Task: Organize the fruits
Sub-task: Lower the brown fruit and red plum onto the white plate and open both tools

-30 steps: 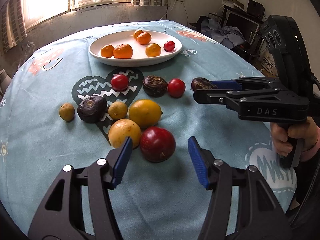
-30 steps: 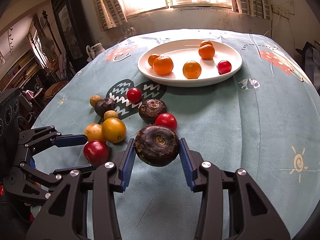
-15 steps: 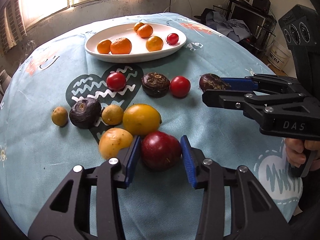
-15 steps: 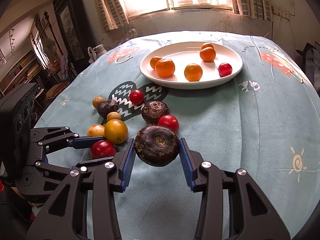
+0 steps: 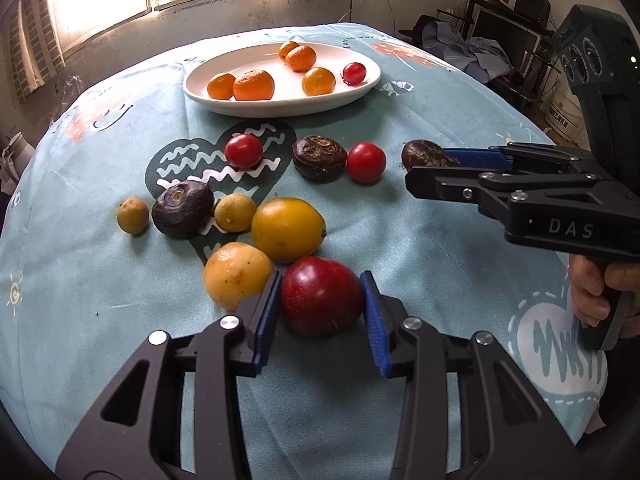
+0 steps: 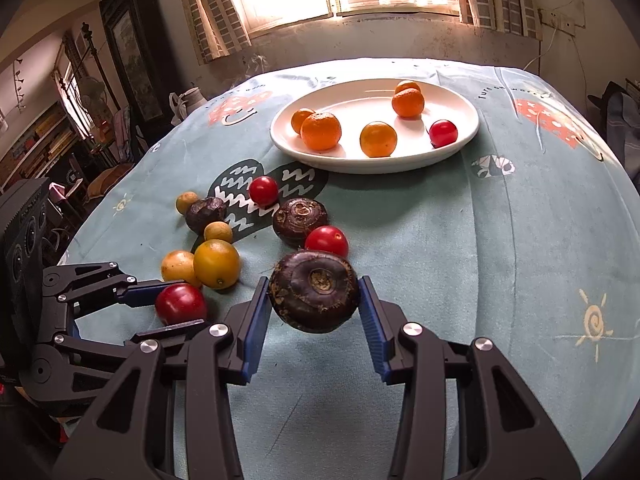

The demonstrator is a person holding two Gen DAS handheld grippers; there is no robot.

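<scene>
My left gripper (image 5: 320,300) is shut on a dark red plum (image 5: 322,296) that rests on the tablecloth; the plum also shows in the right wrist view (image 6: 181,303). My right gripper (image 6: 314,300) is shut on a dark brown water chestnut (image 6: 314,296) and holds it above the cloth; the chestnut shows in the left wrist view (image 5: 426,154). A white plate (image 6: 460,104) at the back holds several oranges and a cherry tomato (image 6: 443,133). Loose fruit lies between: a yellow lemon (image 5: 287,229), a yellow fruit (image 5: 236,274), two cherry tomatoes, two more water chestnuts.
The round table has a teal patterned cloth (image 6: 500,248). Its edges fall away on the left and right. A windowed wall stands behind the plate. Furniture and clutter (image 5: 500,44) stand off the table at the right.
My left gripper moved forward and closed its fingers onto the red plum. My right gripper kept hold of the water chestnut and barely moved.
</scene>
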